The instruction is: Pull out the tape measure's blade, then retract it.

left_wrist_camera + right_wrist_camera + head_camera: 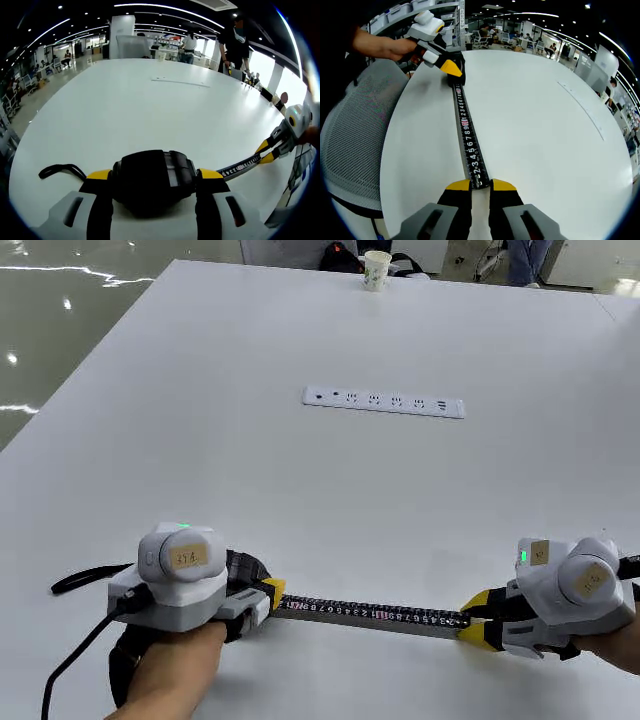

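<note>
My left gripper [262, 598] is shut on the black tape measure case [152, 177], which fills the space between its yellow-tipped fingers [99, 176]. A black wrist strap [88, 578] trails off the case to the left. The dark blade [370, 613] with white numbers runs out flat over the white table to my right gripper [474, 619], which is shut on the blade's end [479, 183]. In the right gripper view the blade [467, 135] stretches away to the case and the left gripper [451, 65].
A white power strip [384, 401] lies mid-table, well beyond the blade. A paper cup [376, 270] stands at the far edge. People stand past the table's far end [235, 42]. The table's near edge lies just below both hands.
</note>
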Available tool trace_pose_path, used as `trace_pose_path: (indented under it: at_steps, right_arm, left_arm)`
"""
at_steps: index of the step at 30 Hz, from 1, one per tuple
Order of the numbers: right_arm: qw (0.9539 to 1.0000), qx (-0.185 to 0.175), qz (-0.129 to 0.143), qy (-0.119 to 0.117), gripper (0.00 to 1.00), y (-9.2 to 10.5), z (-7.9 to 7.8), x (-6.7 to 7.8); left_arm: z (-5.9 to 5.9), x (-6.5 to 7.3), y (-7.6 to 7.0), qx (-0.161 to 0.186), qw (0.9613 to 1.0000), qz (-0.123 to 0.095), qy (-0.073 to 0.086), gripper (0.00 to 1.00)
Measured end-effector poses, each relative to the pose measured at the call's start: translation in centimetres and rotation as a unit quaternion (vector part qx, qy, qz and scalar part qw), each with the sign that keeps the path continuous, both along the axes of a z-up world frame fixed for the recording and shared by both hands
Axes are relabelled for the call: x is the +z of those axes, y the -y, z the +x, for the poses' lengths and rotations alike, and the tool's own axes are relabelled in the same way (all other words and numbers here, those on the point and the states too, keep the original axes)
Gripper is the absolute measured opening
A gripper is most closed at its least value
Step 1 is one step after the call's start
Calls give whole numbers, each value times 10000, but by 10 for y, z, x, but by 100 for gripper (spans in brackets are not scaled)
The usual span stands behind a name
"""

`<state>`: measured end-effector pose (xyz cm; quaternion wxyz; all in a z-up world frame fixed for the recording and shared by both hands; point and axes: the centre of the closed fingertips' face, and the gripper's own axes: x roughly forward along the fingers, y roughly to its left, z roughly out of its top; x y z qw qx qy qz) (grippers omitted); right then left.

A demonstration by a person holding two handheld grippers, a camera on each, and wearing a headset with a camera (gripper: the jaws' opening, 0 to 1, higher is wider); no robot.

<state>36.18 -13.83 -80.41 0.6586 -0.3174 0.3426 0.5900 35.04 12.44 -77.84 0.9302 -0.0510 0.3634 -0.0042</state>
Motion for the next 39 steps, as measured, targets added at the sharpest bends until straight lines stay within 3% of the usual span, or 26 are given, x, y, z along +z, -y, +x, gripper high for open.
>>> trace_pose_path:
  at_steps: [14, 39]
  right_arm:
    - [10000, -4, -2, -18, 8, 0, 0, -1]
    - [10000, 4, -74, -20, 8, 1, -1, 0]
  left_arm:
    - [-1, -1, -1, -52, 9999, 103, -78, 59]
    - [-2, 1, -1, -75, 9999, 68, -4, 58]
